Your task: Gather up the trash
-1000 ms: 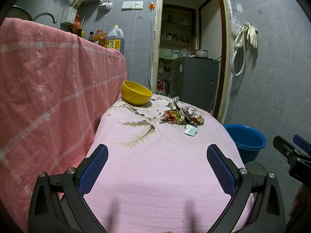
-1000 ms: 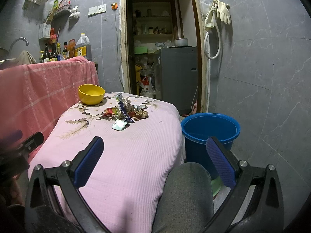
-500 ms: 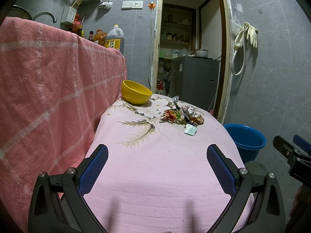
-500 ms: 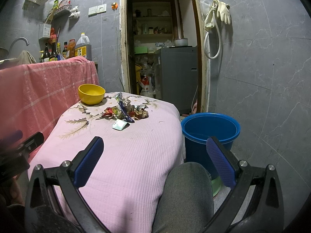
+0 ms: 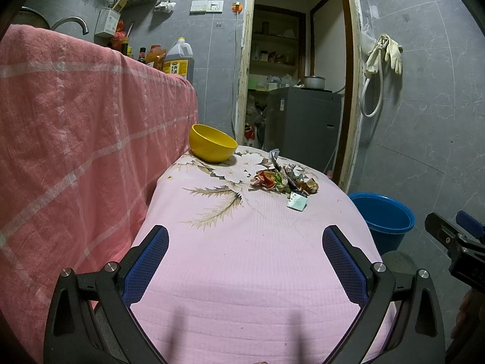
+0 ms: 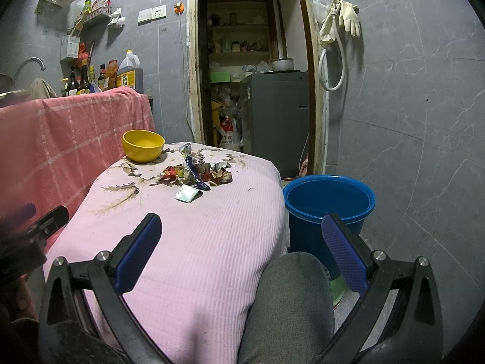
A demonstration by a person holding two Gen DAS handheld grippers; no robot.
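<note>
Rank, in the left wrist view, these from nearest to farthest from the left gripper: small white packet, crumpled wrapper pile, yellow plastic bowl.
From the left gripper:
1. Small white packet, ahead, slightly right.
2. Crumpled wrapper pile, just behind the packet.
3. Yellow plastic bowl, far edge, towards the left.

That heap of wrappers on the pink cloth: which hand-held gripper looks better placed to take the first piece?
Probably the right hand-held gripper. It is open and empty like the left, but the wrapper heap lies toward the table's right side, beside the blue bucket on the floor.
</note>
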